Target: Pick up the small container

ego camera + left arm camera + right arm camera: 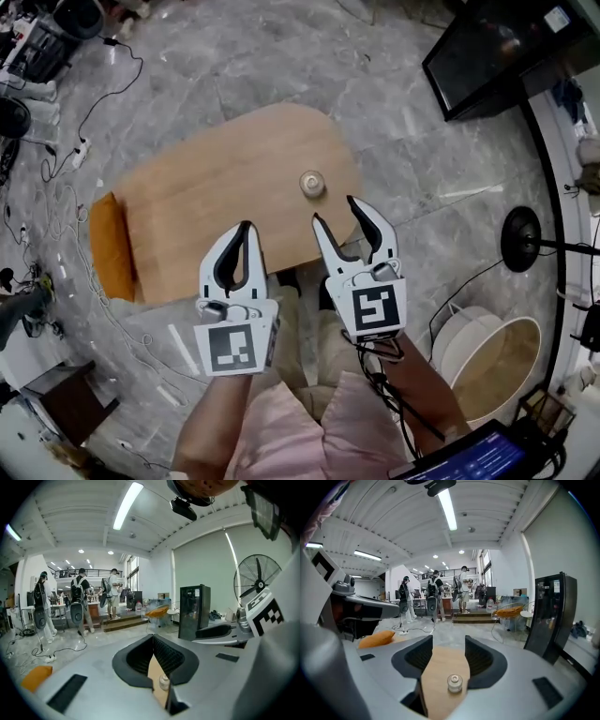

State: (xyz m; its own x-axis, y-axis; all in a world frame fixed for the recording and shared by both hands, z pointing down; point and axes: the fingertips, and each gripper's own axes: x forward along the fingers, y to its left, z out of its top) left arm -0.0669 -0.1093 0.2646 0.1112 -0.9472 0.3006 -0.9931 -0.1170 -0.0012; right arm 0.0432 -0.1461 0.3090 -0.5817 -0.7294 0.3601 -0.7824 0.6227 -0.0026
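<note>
A small clear container with a round lid [312,184] stands upright near the far right edge of the light wooden table [206,206]. My right gripper [337,211] hovers just short of it, open, jaws empty. In the right gripper view the small container [454,682] shows low in the gap of the right gripper [448,641], on the table [440,667]. My left gripper [247,227] is shut on nothing, over the table's near edge, left of the right one. The left gripper [153,638] has its tips together; the small container [163,682] peeks below them.
An orange cushion [111,246] lies against the table's left end. Cables [66,197] trail over the marble floor at the left. A black cabinet [487,47] stands far right, a fan base [520,239] and a round white tub [492,361] at right. Several people [436,595] stand far off.
</note>
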